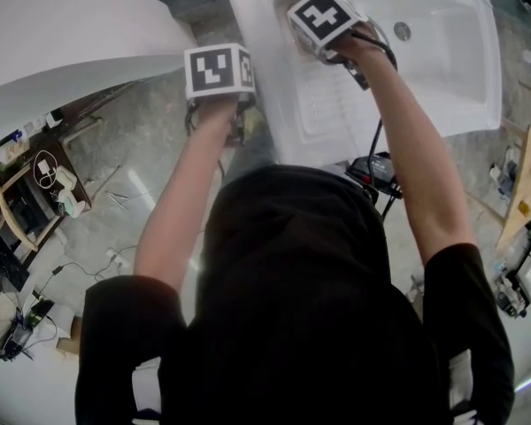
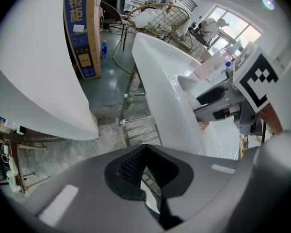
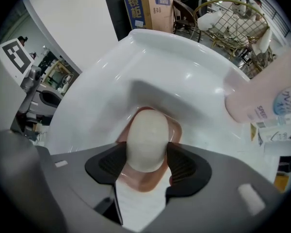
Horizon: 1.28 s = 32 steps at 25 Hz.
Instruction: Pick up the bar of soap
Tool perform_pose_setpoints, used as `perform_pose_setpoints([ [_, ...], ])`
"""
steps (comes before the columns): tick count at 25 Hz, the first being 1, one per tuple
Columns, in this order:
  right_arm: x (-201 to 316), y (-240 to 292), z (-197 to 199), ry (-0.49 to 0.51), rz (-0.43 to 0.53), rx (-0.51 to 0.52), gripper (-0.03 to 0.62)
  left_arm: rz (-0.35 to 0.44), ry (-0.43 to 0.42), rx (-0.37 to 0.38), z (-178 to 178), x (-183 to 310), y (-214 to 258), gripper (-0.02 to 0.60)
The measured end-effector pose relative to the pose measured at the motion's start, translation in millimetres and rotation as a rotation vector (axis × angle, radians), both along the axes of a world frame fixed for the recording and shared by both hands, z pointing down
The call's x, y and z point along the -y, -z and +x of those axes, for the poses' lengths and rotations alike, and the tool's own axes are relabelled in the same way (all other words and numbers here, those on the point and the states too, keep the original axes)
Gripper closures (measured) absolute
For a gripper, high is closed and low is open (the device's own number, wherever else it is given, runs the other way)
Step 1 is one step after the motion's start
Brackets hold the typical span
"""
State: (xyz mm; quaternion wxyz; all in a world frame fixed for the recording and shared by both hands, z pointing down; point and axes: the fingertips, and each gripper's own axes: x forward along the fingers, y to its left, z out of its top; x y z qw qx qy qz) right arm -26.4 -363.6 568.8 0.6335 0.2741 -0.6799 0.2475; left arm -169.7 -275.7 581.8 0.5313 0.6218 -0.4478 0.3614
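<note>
A cream oval bar of soap (image 3: 145, 139) sits between the pads of my right gripper (image 3: 146, 155), which is shut on its two sides. Under it lies a pinkish-brown soap dish (image 3: 174, 128) on the white sink's ledge (image 3: 111, 81). In the head view, my right gripper (image 1: 326, 23) hangs over the sink's (image 1: 442, 60) left rim; the soap is hidden under its marker cube. My left gripper (image 1: 218, 74) hangs beside the sink over the floor. Its jaws (image 2: 144, 152) are shut on nothing.
A pink bottle (image 3: 266, 96) stands on the sink ledge to the right of the soap. A large white curved tub (image 1: 62, 34) stands to the left. A cardboard box (image 2: 82, 28) and a wire basket (image 3: 228, 18) stand beyond. Cables and clutter lie on the floor (image 1: 35, 193).
</note>
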Motion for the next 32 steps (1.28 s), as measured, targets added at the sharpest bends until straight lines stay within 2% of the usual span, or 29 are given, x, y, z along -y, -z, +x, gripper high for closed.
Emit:
perform_pose_setpoints([
  [5, 3.1, -7.9, -4.3, -0.058, -0.045, 0.060, 0.316, 0.000, 0.004, 0.004, -2.0, 0.7, -1.3, 0.583],
  [11, -4.8, 2.3, -7.1, -0.048, -0.126, 0.002, 0.319, -0.008, 0.001, 0.000, 1.2, -2.7, -2.8, 0.583],
  [17, -4.7, 3.2, -5.0, -0.029, -0.130, -0.032, 0.318, -0.010, -0.007, 0.000, 6.0, -0.5, -6.1, 0.583],
  [26, -0.5, -12.0, -6.2, -0.027, -0.086, 0.017, 0.316, -0.005, 0.006, 0.009, 2.9, -4.5, -5.0, 0.583],
  [32, -3.1, -0.4, -6.3, -0.024, -0.108, -0.008, 0.318, -0.006, 0.015, 0.016, 1.6, -9.6, -2.1, 0.583],
])
